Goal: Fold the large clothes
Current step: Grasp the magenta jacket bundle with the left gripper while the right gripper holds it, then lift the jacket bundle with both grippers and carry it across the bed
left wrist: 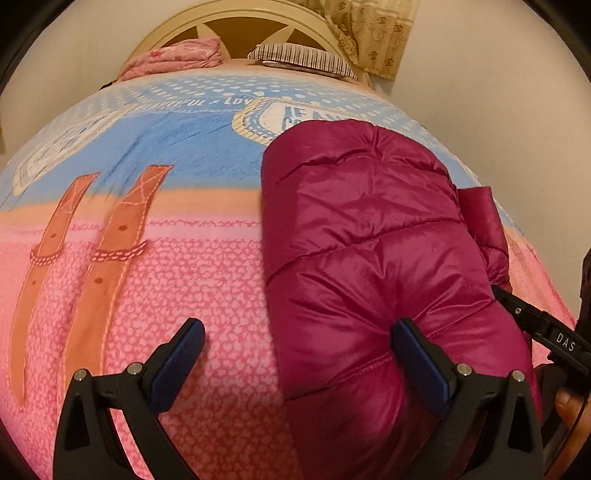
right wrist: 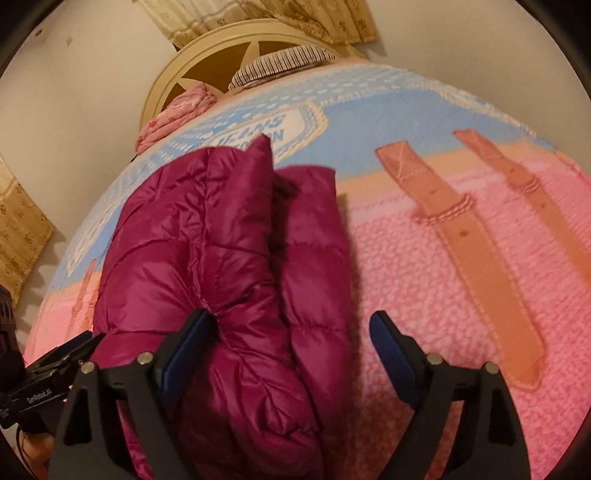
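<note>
A magenta quilted puffer jacket (left wrist: 369, 240) lies folded into a thick bundle on the bed. In the left wrist view my left gripper (left wrist: 297, 332) stands open. Its right finger is over the jacket's near end and its left finger over the bedspread, with nothing pressed between them. In the right wrist view the jacket (right wrist: 221, 240) runs up the left half. My right gripper (right wrist: 291, 325) is open above its near end, the left pad against a puffy fold and the right pad over bare bedspread. Each view shows the other gripper's finger (left wrist: 517, 310) (right wrist: 81, 341) at the jacket's side.
The bedspread (left wrist: 184, 277) is pink near me and blue farther away, printed with orange straps (right wrist: 461, 240). At the head of the bed are a cream headboard (left wrist: 236, 26), a folded pink cloth (left wrist: 177, 55) and a striped pillow (left wrist: 303, 55). A patterned curtain (left wrist: 373, 33) hangs behind.
</note>
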`<action>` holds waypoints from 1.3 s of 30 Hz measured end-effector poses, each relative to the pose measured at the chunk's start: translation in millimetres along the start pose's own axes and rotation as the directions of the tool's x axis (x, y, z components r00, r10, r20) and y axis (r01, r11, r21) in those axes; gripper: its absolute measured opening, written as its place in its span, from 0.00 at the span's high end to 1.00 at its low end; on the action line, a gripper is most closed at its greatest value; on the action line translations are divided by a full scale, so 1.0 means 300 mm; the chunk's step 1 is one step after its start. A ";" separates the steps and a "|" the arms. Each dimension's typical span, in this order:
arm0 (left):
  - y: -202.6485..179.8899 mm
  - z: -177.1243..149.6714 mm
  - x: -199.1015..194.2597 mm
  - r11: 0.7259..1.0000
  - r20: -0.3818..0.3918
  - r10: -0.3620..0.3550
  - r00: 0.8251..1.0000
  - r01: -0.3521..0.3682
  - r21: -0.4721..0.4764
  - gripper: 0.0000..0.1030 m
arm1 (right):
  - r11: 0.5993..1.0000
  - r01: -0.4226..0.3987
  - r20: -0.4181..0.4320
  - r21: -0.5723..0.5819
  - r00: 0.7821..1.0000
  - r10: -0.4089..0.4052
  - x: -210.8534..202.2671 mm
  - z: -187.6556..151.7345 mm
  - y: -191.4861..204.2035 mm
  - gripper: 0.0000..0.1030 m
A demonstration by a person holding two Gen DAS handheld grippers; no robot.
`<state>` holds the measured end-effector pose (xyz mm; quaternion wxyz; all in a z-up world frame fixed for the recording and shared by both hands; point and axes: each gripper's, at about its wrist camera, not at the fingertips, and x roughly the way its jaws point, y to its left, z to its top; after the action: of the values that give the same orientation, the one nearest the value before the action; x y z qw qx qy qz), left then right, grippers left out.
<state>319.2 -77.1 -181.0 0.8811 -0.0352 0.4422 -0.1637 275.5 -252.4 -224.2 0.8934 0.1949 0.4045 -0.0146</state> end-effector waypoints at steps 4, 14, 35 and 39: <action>-0.025 -0.010 0.008 0.999 0.028 0.019 0.999 -0.020 0.033 0.01 | 1.000 -0.013 0.008 -0.009 1.000 0.013 0.014 -0.018 -0.003 0.15; -0.087 -0.006 0.020 0.992 0.050 0.071 0.996 -0.076 0.101 0.01 | 0.997 -0.058 -0.004 -0.041 0.998 0.058 0.033 -0.026 0.030 0.39; -0.181 -0.011 -0.054 0.967 0.102 0.043 0.994 -0.068 0.246 0.72 | 0.988 -0.114 0.043 -0.104 0.992 0.119 -0.008 -0.056 0.058 0.68; -0.165 -0.002 -0.089 0.967 0.122 0.038 0.992 -0.068 0.246 0.76 | 0.986 -0.130 0.064 -0.104 0.989 0.137 -0.034 -0.069 0.066 0.73</action>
<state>291.1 -115.4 -150.8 0.9069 0.0784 0.3666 -0.1922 257.5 -227.8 -222.6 0.9148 0.1759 0.3589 0.0586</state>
